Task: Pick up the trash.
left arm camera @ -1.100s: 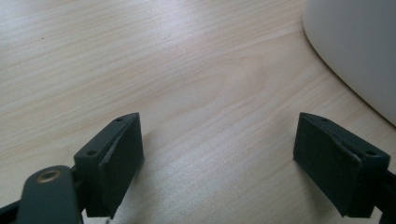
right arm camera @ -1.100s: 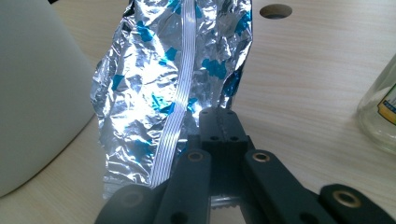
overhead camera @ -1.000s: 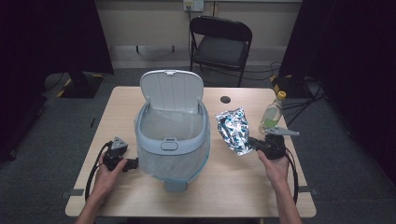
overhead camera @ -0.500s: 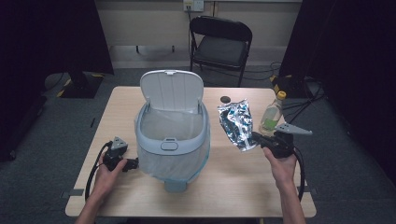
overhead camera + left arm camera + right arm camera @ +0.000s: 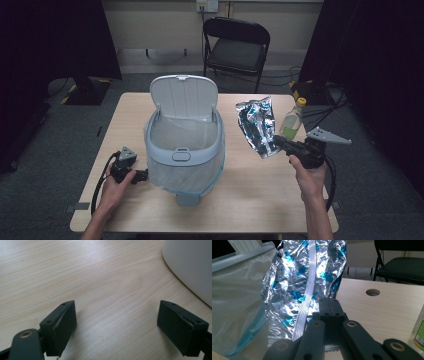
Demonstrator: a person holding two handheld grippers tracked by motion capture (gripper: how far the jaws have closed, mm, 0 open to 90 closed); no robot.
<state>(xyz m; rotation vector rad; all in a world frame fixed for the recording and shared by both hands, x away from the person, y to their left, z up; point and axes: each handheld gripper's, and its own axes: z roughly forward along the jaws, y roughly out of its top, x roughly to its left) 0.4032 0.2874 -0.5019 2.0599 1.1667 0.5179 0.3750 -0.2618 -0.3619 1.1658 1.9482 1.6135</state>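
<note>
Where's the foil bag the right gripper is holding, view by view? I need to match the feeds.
High view: the foil bag hangs right of centre, pinched at its lower edge by the right gripper.
Left gripper view: not in it.
Right gripper view: foil bag upper centre, above the shut jaws.
Shared landmark: the bin, its liner at left.

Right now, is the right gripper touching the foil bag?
Touching. The right gripper view shows the right gripper with its jaws closed on the lower edge of the silver foil bag, no gap between them.
</note>
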